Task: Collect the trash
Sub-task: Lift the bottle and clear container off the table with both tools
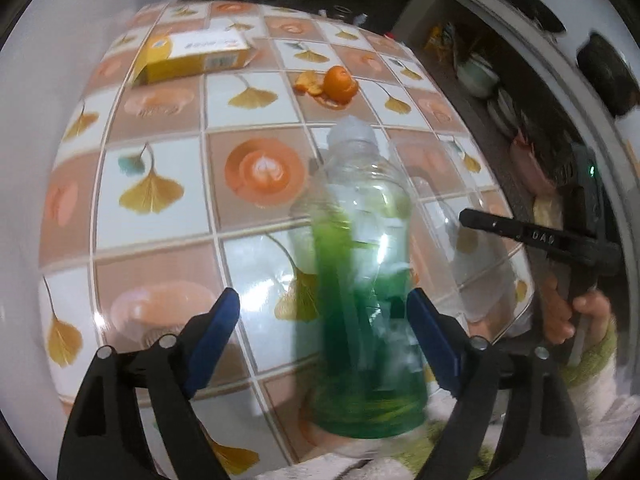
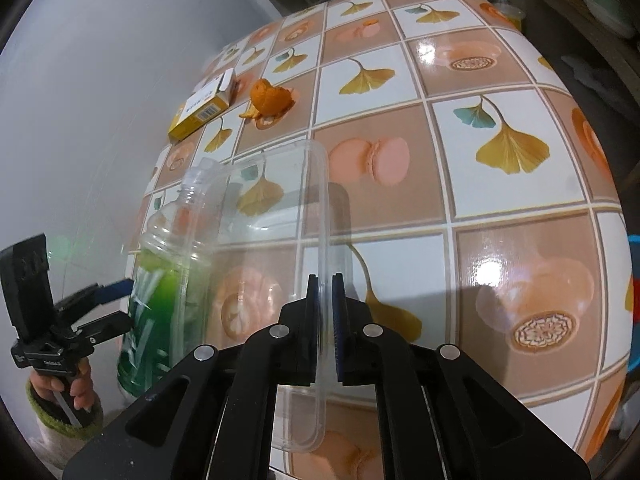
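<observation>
A clear plastic bottle with a green label (image 1: 360, 280) stands blurred between the fingers of my left gripper (image 1: 324, 320), which is open; its right blue pad (image 1: 434, 340) is close to the bottle, the left pad is apart. The bottle also shows in the right wrist view (image 2: 168, 280). My right gripper (image 2: 326, 320) is shut on the rim of a clear plastic container (image 2: 272, 216), held above the table. An orange peel (image 1: 332, 86) and a yellow box (image 1: 196, 56) lie farther back on the table.
The round table (image 2: 480, 184) has a glossy tiled cloth with ginkgo leaves. A grey wall is on the left. Shelves with bowls (image 1: 480, 76) stand to the right. Another bottle (image 2: 506, 0) stands behind the table's far edge.
</observation>
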A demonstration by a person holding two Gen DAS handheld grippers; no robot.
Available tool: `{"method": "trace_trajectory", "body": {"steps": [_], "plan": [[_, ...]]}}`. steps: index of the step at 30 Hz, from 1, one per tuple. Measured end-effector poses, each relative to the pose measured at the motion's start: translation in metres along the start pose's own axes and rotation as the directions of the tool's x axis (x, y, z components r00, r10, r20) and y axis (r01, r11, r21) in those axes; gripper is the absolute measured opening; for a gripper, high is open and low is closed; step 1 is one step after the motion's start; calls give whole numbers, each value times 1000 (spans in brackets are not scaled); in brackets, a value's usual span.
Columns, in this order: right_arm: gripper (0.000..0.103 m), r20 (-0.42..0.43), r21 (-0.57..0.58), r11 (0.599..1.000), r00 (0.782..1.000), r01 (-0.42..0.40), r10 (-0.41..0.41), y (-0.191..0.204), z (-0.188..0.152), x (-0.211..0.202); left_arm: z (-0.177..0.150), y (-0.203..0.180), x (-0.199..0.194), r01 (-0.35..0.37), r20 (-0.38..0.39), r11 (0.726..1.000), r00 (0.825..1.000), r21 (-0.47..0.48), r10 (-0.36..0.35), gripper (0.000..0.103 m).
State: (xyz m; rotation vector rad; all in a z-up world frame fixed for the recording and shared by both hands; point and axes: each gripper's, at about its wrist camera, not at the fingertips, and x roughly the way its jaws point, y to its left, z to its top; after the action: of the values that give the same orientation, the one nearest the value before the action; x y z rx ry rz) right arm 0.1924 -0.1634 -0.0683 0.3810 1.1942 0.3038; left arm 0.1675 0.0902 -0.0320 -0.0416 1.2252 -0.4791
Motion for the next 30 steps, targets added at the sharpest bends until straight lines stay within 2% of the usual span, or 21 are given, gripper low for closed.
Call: {"method": "trace_trajectory", "body": {"steps": [3, 9, 18, 24, 26, 30], "plan": [[8, 2, 1, 1000, 1000, 10, -10, 0, 0, 1, 9, -5, 8, 11, -21, 1000, 1000, 25, -10, 85], [8, 5, -3, 1000, 1000, 21, -21, 0, -1, 1, 11, -27, 27, 80, -68, 994, 995, 73, -75, 85], [7, 20, -9, 999, 999, 51, -51, -6, -3, -6, 7, -42, 51, 79, -143, 988, 988, 134, -59, 85], [8, 12, 26, 999, 1000, 23, -24, -17, -6, -9, 3, -41, 55, 83, -137, 989, 988, 119, -66, 73], [6, 11, 34, 999, 1000, 11, -12, -19, -8, -10, 3, -41, 55, 81, -131, 990, 989, 114, -66, 66], [3, 18, 44, 999, 1000, 5, -6, -21, -11, -12, 1, -37, 51, 81, -106, 992, 992, 93, -71, 63]]}}
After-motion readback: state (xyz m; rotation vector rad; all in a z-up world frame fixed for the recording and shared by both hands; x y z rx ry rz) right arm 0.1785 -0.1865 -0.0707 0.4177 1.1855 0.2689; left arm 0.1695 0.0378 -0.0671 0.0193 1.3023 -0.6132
